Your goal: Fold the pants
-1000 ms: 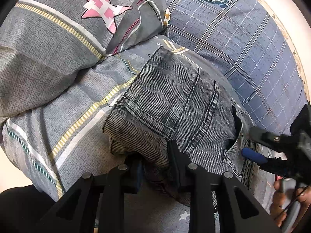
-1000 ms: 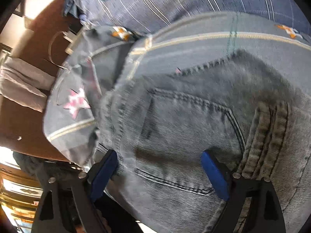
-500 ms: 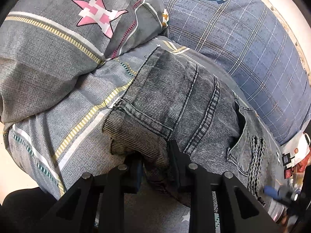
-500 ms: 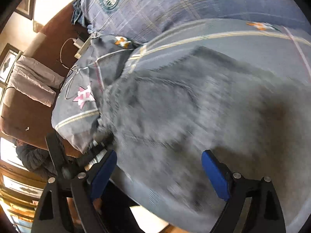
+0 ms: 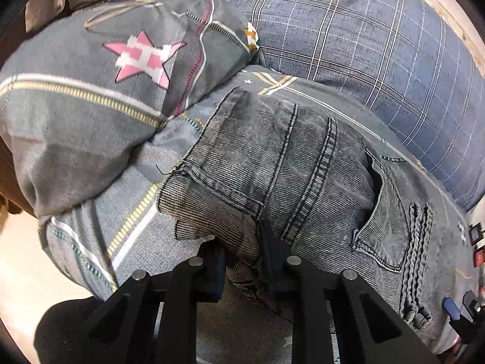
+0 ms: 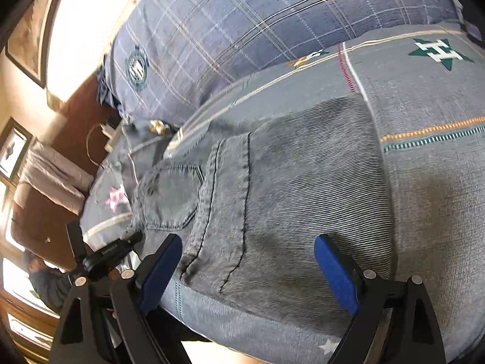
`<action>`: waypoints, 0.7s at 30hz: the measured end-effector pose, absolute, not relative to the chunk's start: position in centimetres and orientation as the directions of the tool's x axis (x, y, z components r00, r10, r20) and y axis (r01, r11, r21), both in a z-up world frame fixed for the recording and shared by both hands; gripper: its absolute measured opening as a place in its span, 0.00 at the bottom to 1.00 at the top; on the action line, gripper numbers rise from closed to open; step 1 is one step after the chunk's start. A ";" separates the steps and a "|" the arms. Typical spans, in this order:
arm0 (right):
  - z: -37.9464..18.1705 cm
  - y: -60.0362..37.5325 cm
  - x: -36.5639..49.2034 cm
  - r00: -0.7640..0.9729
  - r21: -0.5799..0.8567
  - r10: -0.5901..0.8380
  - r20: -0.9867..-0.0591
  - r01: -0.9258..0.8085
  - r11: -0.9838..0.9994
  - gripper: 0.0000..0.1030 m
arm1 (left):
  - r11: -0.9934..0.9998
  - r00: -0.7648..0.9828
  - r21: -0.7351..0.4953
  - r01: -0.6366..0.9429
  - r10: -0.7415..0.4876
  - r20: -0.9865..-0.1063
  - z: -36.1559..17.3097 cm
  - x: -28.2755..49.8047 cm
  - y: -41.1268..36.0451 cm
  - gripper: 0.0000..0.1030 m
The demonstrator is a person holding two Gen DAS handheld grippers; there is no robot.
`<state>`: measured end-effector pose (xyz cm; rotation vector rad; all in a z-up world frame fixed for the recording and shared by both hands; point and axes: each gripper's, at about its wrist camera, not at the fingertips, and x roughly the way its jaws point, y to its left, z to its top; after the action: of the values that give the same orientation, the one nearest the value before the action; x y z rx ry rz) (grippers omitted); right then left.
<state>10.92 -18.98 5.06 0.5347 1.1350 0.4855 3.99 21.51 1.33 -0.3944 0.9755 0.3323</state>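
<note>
the left gripper (image 5: 241, 253) has its jaws pinched on a bunched edge of the grey pants (image 5: 303, 176), which lie folded on the striped bedspread (image 5: 100, 239). the right gripper (image 6: 247, 270) hangs wide apart above the pants, gripping nothing. a plaid pillow (image 5: 379, 36) sits just beyond.

Grey jeans (image 5: 303, 176), folded, on bedding

Left gripper (image 5: 242, 251): matte black triangular linkage arms with silver round pivot pins and dark fingers (image 5: 272, 251). Right gripper (image 6: 248, 273): identical black frame, silver pins, blue pads (image 6: 335, 271).
</note>
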 end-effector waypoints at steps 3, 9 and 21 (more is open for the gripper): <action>4.6 -19.6 10.9 0.350 0.645 0.629 -0.695 -0.083 0.759 0.89 | 0.889 0.513 -0.127 -0.439 0.132 -0.848 1.7 4.1 20.9 0.19; 4.5 -20.3 10.7 0.358 0.675 0.655 -0.665 -0.088 0.733 0.89 | 0.898 0.508 -0.078 -0.434 0.172 -0.844 2.2 4.2 20.2 0.19; 4.6 -21.4 10.0 0.395 0.683 0.651 -0.648 -0.077 0.727 0.89 | 0.902 0.520 -0.067 -0.427 0.184 -0.834 3.0 4.0 19.5 0.19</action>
<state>10.00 -21.43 4.62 0.6207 1.0763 0.5009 3.95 19.53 2.98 -0.2785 0.9579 0.3719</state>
